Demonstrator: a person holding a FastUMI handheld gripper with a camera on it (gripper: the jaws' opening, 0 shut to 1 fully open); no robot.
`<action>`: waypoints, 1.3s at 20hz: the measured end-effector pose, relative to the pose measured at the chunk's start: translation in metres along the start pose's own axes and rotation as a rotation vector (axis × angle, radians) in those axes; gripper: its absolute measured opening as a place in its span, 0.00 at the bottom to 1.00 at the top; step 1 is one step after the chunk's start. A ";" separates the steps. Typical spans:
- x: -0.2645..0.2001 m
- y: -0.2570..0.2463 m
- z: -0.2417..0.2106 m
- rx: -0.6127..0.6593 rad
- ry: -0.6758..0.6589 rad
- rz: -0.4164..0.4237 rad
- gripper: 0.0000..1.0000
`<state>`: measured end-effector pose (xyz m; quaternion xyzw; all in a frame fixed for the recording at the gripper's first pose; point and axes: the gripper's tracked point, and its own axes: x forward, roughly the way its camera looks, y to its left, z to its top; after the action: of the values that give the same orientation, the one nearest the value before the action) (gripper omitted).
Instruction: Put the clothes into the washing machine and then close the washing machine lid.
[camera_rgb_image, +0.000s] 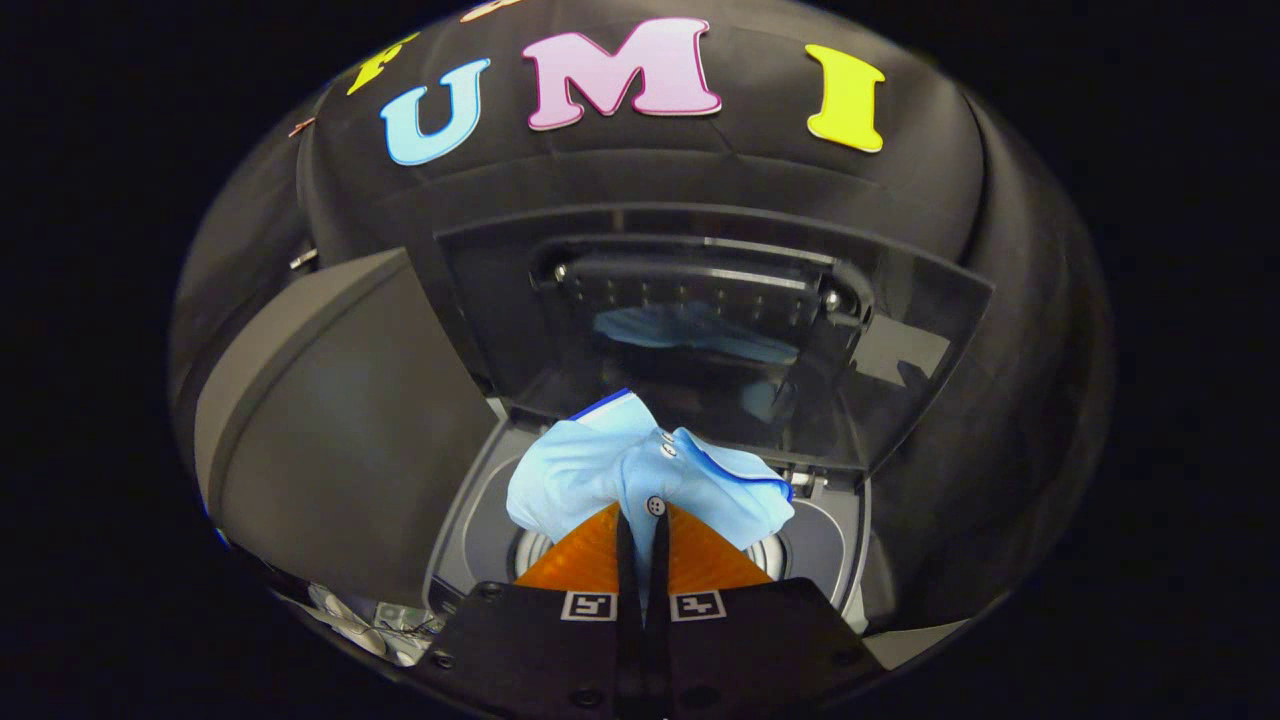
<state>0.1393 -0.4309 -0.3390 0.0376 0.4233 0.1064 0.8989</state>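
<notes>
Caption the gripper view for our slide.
Gripper shut on light-blue buttoned garment above washing machine's open drum, lid raised.

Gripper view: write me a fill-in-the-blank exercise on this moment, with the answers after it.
1. The hand-held gripper is shut on a light ____ garment.
2. The washing machine lid stands ____.
3. The garment hangs above the machine's ____, not yet dropped in.
4. A small ____ shows on the cloth just ahead of the fingertips.

Missing words: blue; open; drum opening; button
</notes>
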 end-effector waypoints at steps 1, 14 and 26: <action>0.007 0.000 -0.008 -0.001 0.014 -0.001 0.05; 0.073 -0.011 -0.099 -0.023 0.202 -0.070 0.05; 0.092 -0.009 -0.130 -0.005 0.259 -0.082 0.06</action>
<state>0.0974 -0.4220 -0.4924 0.0040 0.5366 0.0748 0.8405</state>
